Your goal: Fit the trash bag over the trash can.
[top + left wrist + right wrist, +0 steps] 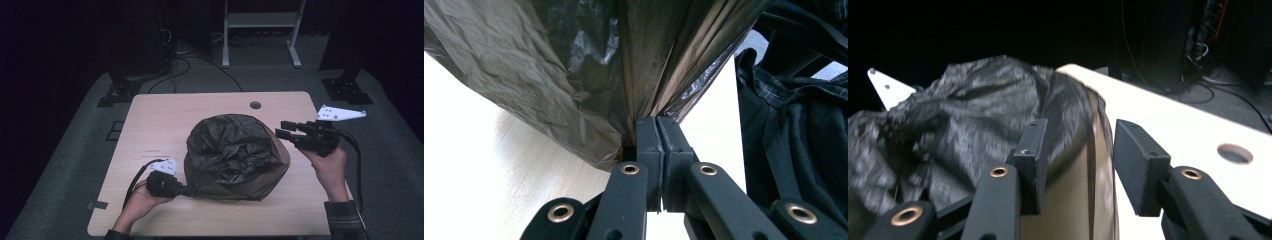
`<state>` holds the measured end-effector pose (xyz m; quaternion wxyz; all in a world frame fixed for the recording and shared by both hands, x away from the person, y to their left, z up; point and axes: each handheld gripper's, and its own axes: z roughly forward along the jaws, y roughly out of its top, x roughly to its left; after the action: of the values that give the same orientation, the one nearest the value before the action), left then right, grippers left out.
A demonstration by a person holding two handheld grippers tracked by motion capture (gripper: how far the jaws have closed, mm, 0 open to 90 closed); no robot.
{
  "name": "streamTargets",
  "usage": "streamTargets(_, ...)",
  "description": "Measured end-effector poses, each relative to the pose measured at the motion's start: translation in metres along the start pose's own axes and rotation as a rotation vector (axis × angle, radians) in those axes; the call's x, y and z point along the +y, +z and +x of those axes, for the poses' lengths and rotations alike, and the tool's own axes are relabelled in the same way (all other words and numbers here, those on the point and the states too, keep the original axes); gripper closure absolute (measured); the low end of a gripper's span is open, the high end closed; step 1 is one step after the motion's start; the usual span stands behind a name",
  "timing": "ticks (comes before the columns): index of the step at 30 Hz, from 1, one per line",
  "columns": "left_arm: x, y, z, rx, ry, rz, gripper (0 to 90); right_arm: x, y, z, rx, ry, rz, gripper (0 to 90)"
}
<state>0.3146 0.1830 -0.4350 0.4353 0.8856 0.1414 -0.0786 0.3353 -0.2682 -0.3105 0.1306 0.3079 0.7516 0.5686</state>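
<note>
Two hand-held grippers on one bag. Your left hand-held gripper (186,190) is clenched on a gathered fold of the black bag (232,155) at its near-left bottom edge; in the left gripper view the pads (650,145) are pressed flat together with film pinched between them. My read: that's your anchor, it pins the bag to the worktop (160,125) so it won't slide while the other side gets worked.

Your right hand-held gripper (284,128) is released: jaws apart, nothing between them, sitting just off the bag's far-right shoulder and above the worktop. The right gripper view shows the pads (1138,165) spread, with the bag's edge beyond the gap but not touched.

Bag position: middle of the worktop, domed and puffed up, film crumpled on top, a smoother brownish-looking stretch along the right and near flank. The hole (255,105) in the worktop is behind it, well apart.

Contents: can't tell. Film is opaque, no mouth visible. The dome shape suggests air or something bulky inside, but that's a guess.

Keep the left clamp on: if it lets go, the bag will likely shift when the right one takes a new hold.
</note>
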Motion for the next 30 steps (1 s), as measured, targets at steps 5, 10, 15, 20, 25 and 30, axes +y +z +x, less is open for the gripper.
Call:
streamTargets(5, -0.001, 0.0, 0.001, -0.003, -0.001, 0.004, 88.3, 0.016, 0.017, -0.006, 0.012, -0.003, -0.001, 56.9)
streamTargets(10, -0.001, 0.0, 0.001, -0.006, -0.001, 0.004, 88.3, 0.023, 0.043, -0.022, 0.006, 0.014, 0.025, 58.6)
streamTargets(15, -0.001, 0.0, 0.001, -0.006, -0.001, 0.001, 88.3, 0.022, 0.059, -0.027, 0.006, 0.02, 0.058, 62.3)
streamTargets(20, -0.001, 0.0, 0.001, -0.009, 0.001, 0.002, 88.3, 0.018, 0.073, -0.029, 0.018, 0.022, 0.08, 73.2)
streamTargets(25, -0.001, 0.0, 0.001, -0.009, 0.002, 0.004, 88.3, 0.015, 0.08, -0.032, 0.013, 0.023, 0.106, 88.1)
streamTargets(30, -0.001, 0.0, 0.001, -0.01, 0.002, 0.004, 88.3, 0.015, 0.082, -0.033, -0.012, 0.016, 0.101, 90.0)
